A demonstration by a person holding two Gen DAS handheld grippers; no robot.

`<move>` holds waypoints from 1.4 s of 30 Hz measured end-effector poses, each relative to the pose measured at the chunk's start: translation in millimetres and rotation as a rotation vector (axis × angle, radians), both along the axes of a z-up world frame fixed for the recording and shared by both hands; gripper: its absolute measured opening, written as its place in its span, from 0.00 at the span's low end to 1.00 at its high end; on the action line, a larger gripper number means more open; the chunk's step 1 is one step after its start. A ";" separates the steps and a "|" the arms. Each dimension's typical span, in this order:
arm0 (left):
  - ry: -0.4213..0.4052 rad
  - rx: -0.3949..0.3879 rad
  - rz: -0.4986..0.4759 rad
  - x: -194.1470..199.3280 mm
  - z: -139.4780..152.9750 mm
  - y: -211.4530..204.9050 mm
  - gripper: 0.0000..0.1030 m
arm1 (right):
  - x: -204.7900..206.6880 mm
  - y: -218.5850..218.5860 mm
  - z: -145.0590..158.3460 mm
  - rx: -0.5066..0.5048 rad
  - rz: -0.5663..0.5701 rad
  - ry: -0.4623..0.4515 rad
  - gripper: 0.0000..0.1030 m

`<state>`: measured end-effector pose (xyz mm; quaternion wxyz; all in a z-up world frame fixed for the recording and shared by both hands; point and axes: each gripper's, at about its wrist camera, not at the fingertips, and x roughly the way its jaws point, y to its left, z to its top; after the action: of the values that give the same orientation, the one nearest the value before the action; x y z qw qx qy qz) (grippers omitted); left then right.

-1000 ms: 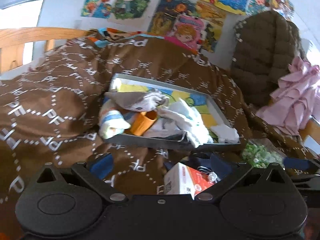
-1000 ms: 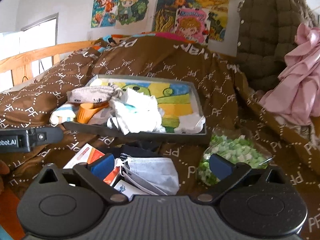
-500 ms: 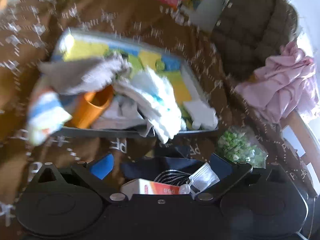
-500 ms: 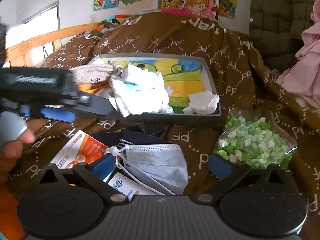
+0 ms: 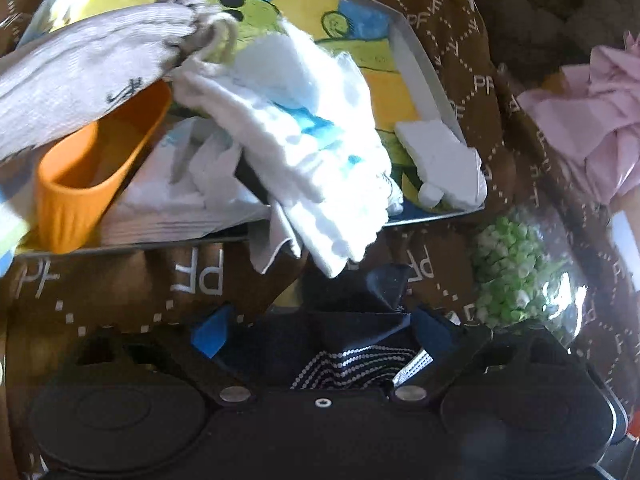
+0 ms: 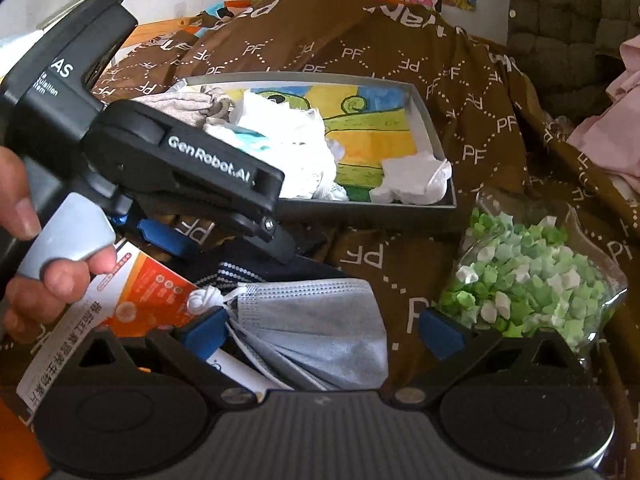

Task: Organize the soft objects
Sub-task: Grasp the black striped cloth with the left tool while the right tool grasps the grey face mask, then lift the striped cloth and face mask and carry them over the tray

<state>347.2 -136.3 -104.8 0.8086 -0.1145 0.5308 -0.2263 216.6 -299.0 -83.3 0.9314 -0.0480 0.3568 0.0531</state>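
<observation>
1. An orange ribbed silicone cup (image 5: 92,172) lies on its side in the grey tray (image 5: 436,84), under a knitted grey sock (image 5: 76,80).
2. Fluffy white cloths (image 5: 320,152) spill over the tray's front rim.
3. The left gripper (image 5: 320,328), fingers spread and just been closing slightly, straddles a dark dotted garment (image 5: 352,368) without pinching it.
4. The right gripper (image 6: 320,332), fingers spread, hovers over a pleated grey face mask (image 6: 312,332).
5. A clear bag of green paper stars (image 6: 528,280) rests on the brown bedspread (image 6: 400,44).

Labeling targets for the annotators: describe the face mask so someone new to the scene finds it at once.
Start at the grey tray on the brown bedspread and come toward the camera, past its front wall. The face mask lies there on the bedspread, between the orange box and the bag of green paper stars. It is the only pale blue-grey pleated thing there, with white ear loops knotted at one end.
</observation>
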 end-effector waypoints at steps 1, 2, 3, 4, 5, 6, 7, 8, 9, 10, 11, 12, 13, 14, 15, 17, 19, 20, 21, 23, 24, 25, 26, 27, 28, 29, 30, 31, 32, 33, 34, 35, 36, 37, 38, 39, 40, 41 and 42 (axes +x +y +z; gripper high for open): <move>-0.001 0.006 -0.006 -0.2 -0.4 -2.0 0.91 | 0.9 -0.4 -0.3 0.007 -0.003 0.006 0.99; -0.005 0.011 -0.012 -1.1 -0.5 -3.4 0.90 | 1.8 -0.9 -0.8 0.013 -0.005 0.011 0.99; -0.008 0.016 -0.018 -2.0 -0.3 -4.3 0.88 | 2.4 -1.2 -1.3 0.016 -0.008 0.016 0.98; -0.013 0.024 -0.025 -3.1 -0.3 -5.6 0.85 | 3.1 -1.8 -2.1 0.018 -0.012 0.023 0.98; -0.017 0.032 -0.031 -4.0 -0.6 -7.1 0.84 | 3.7 -2.3 -3.1 0.019 -0.017 0.031 0.98; -0.022 0.043 -0.040 -5.3 -0.1 -8.2 0.81 | 4.6 -3.4 -4.0 0.022 -0.024 0.041 0.97; -0.023 0.052 -0.045 -5.6 0.2 -9.0 0.78 | 5.4 -4.8 -4.8 0.028 -0.032 0.050 0.97; -0.024 0.060 -0.049 -6.7 1.3 -8.6 0.76 | 6.3 -6.2 -5.8 0.033 -0.040 0.060 0.96; -0.022 0.064 -0.053 -7.6 2.3 -9.0 0.72 | 7.0 -7.4 -6.7 0.038 -0.049 0.070 0.95; -0.019 0.068 -0.055 -8.3 3.1 -9.4 0.68 | 7.5 -8.5 -7.0 0.044 -0.057 0.076 0.94; -0.019 0.080 -0.056 -8.9 4.0 -10.2 0.65 | 7.7 -10.0 -7.5 0.053 -0.064 0.082 0.92; -0.022 0.095 -0.055 -9.8 4.7 -9.9 0.57 | 8.3 -11.9 -7.7 0.064 -0.073 0.091 0.89; -0.028 0.114 -0.053 -10.6 5.4 -10.7 0.48 | 8.4 -12.6 -7.7 0.074 -0.079 0.097 0.85; -0.038 0.130 -0.053 -11.6 6.3 -11.4 0.44 | 8.4 -13.2 -7.8 0.083 -0.082 0.103 0.84; -0.045 0.136 -0.054 -12.8 6.9 -10.7 0.39 | 8.3 -13.8 -7.7 0.089 -0.083 0.108 0.83; -0.056 0.142 -0.056 -14.7 7.4 -8.8 0.34 | 9.0 -14.4 -8.7 0.088 -0.087 0.123 0.81; -0.060 0.141 -0.057 -16.3 7.4 -7.3 0.23 | 9.2 -14.5 -9.7 0.088 -0.088 0.132 0.78; -0.053 0.121 -0.062 -16.8 7.4 -5.4 0.19 | 9.4 -14.9 -9.7 0.088 -0.089 0.135 0.77; -0.041 0.098 -0.067 -17.3 6.7 -4.5 0.15 | 9.5 -14.9 -9.5 0.089 -0.091 0.137 0.76; -0.034 0.070 -0.068 -18.8 6.3 -4.2 0.15 | 9.7 -15.7 -9.2 0.092 -0.097 0.140 0.73; -0.032 0.056 -0.072 -19.2 6.3 -4.1 0.15 | 9.7 -16.5 -9.1 0.094 -0.101 0.141 0.69; -0.030 0.042 -0.075 -19.4 6.2 -4.0 0.15 | 9.6 -17.3 -8.9 0.098 -0.106 0.144 0.66; -0.028 0.033 -0.075 -19.4 6.1 -4.7 0.16 | 9.9 -18.3 -8.4 0.104 -0.110 0.147 0.65; -0.024 0.027 -0.076 -18.9 5.8 -5.1 0.18 | 10.1 -19.0 -7.8 0.109 -0.113 0.152 0.62; -0.018 0.023 -0.076 -18.0 5.0 -5.8 0.21 | 10.3 -19.7 -6.9 0.114 -0.116 0.157 0.60; -0.011 0.019 -0.072 -16.8 3.9 -6.6 0.22 | 10.2 -20.3 -5.9 0.117 -0.118 0.163 0.59; -0.002 0.015 -0.068 -15.6 2.9 -7.4 0.24 | 10.1 -21.3 -4.8 0.120 -0.121 0.168 0.56; 0.005 0.016 -0.066 -14.1 2.0 -9.1 0.24 | 9.8 -22.7 -3.5 0.125 -0.127 0.173 0.55; 0.011 0.015 -0.065 -13.0 1.8 -10.1 0.24 | 9.4 -24.3 -2.2 0.132 -0.132 0.176 0.55; 0.015 0.014 -0.063 -12.2 1.4 -11.0 0.21 | 9.1 -26.2 -0.8 0.140 -0.136 0.179 0.53; 0.019 0.018 -0.058 -11.6 0.8 -11.1 0.15 | 8.8 -28.0 0.5 0.147 -0.141 0.180 0.52; 0.021 0.023 -0.052 -11.4 0.6 -11.2 0.12 | 8.5 -29.5 1.6 0.152 -0.146 0.179 0.51; 0.019 0.026 -0.047 -11.6 0.6 -11.3 0.09 | 7.9 -31.2 3.1 0.155 -0.151 0.175 0.46; 0.015 0.028 -0.046 -12.6 1.4 -11.0 0.06 | 7.5 -33.0 4.5 0.158 -0.157 0.170 0.42; 0.011 0.026 -0.043 -13.4 2.1 -10.4 0.05 | 7.0 -34.9 5.6 0.160 -0.163 0.168 0.40; 0.008 0.020 -0.035 -14.5 3.3 -9.0 0.03 | 6.5 -37.0 6.8 0.164 -0.169 0.165 0.35; 0.009 0.009 -0.026 -15.3 4.5 -7.0 0.03 | 6.6 -38.5 7.0 0.167 -0.172 0.165 0.32; 0.009 -0.003 -0.017 -16.2 5.9 -5.2 0.02 | 6.4 -39.7 6.7 0.169 -0.174 0.165 0.31; 0.010 -0.020 -0.007 -17.1 7.3 -3.1 0.02 | 6.4 -40.4 5.9 0.170 -0.176 0.167 0.29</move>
<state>330.1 -139.4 -97.5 0.8039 -0.1217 0.5332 -0.2337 222.9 -339.5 -77.4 0.9002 0.0670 0.4303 0.0051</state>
